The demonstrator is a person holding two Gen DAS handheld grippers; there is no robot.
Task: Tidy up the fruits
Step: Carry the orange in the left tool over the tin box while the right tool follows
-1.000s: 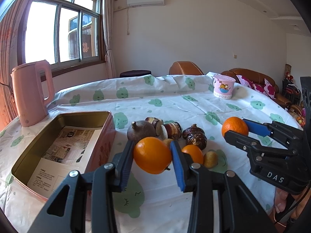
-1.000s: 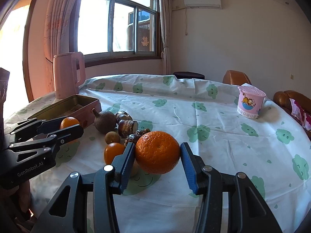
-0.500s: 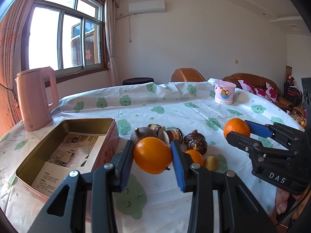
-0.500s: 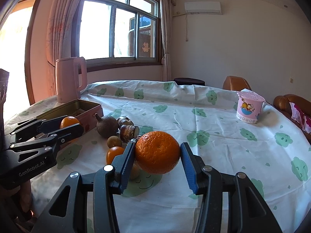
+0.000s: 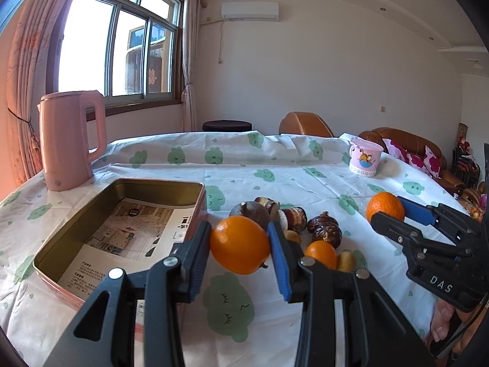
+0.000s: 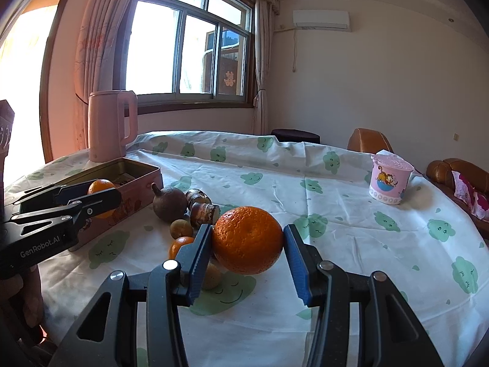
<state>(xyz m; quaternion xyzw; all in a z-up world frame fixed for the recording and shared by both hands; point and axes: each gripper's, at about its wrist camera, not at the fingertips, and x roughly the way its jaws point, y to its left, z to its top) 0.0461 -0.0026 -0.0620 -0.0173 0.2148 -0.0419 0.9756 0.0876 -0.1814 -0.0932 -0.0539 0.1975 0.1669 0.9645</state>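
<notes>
Fingers [image 5: 276,257] pinching a smooth orange [image 5: 240,245], right fingers [image 6: 198,253] pinching a rough orange [image 6: 247,240]; hiding part of the small fruit pile [image 5: 324,229] behind; tin [image 5: 91,211] partly blocked.

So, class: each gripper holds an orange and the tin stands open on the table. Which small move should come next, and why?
Probably carry the left gripper over the open tin and release there. It is shut on the smooth orange right beside the tin's near edge, and only a printed sheet lies inside. The right gripper, holding the rough-skinned orange, is farther from it.
</notes>
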